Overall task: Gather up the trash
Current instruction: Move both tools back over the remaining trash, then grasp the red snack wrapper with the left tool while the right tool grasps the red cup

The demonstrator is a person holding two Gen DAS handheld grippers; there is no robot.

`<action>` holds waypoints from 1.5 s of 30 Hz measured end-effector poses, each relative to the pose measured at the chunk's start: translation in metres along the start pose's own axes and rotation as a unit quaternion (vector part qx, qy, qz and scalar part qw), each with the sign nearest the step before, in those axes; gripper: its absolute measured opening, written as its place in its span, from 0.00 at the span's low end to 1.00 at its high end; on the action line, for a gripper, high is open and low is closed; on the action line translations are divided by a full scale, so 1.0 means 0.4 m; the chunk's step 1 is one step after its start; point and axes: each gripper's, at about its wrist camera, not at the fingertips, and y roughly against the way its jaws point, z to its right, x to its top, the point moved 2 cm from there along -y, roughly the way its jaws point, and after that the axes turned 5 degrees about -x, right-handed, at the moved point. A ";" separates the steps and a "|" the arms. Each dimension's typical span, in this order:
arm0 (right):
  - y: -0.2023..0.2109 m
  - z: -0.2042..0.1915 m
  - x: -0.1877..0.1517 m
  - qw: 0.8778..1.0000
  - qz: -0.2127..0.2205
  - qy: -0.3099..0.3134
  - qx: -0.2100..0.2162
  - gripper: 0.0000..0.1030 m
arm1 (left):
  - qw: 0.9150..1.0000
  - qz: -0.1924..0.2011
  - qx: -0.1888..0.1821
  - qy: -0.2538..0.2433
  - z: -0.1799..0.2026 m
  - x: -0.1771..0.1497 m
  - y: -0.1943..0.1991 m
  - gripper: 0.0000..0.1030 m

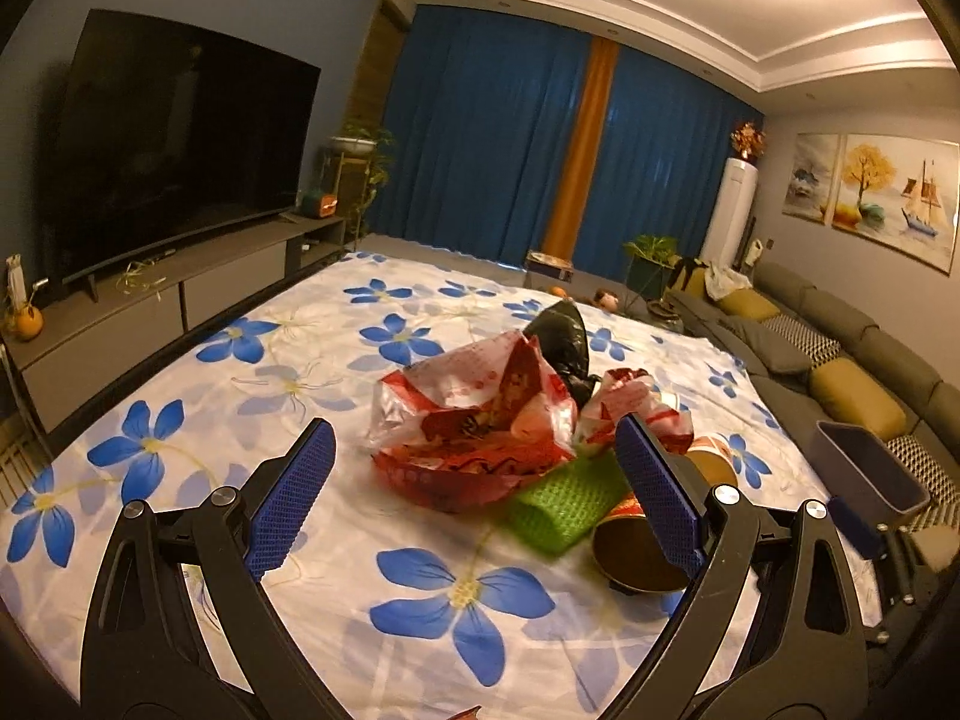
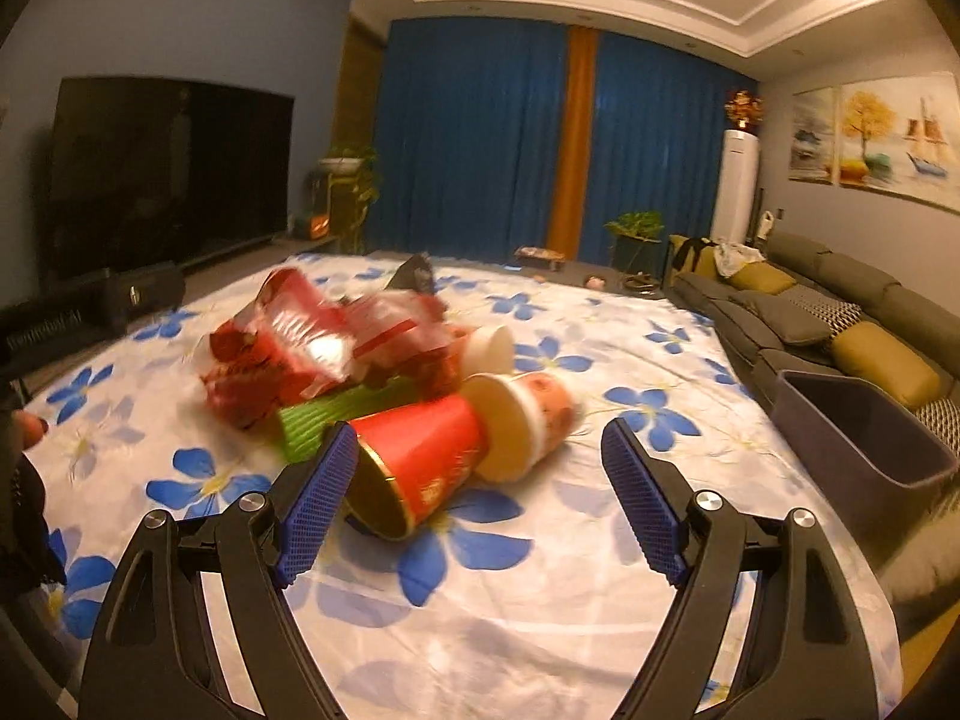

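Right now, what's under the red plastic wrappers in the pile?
A green ribbed piece pokes out beneath the red plastic wrappers, on the floral sheet. Whatever lies deeper under them is covered.

- The trash pile (image 2: 360, 360) lies on the table (image 2: 480, 630), near its middle.
- Two cups (image 2: 420, 468) lie on their sides at the pile's near edge, touching each other.
- A bin (image 2: 864, 438) stands at the table's right edge, before the sofa (image 2: 840, 306).
- A television (image 1: 174, 138) stands left of the table.
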 end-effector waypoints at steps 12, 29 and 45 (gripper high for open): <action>-0.081 -0.079 -0.005 0.997 -0.049 0.057 -0.001 0.61 | 1.000 -0.004 -0.003 0.006 -0.025 -0.001 -0.016 0.90; -0.115 -0.064 -0.008 0.996 -0.071 0.053 -0.007 0.08 | 0.999 -0.030 -0.021 -0.004 -0.012 -0.006 -0.089 0.90; -0.007 0.047 -0.019 0.999 -0.046 -0.023 0.013 0.04 | 0.996 -0.085 -0.038 -0.007 0.019 -0.011 -0.221 0.63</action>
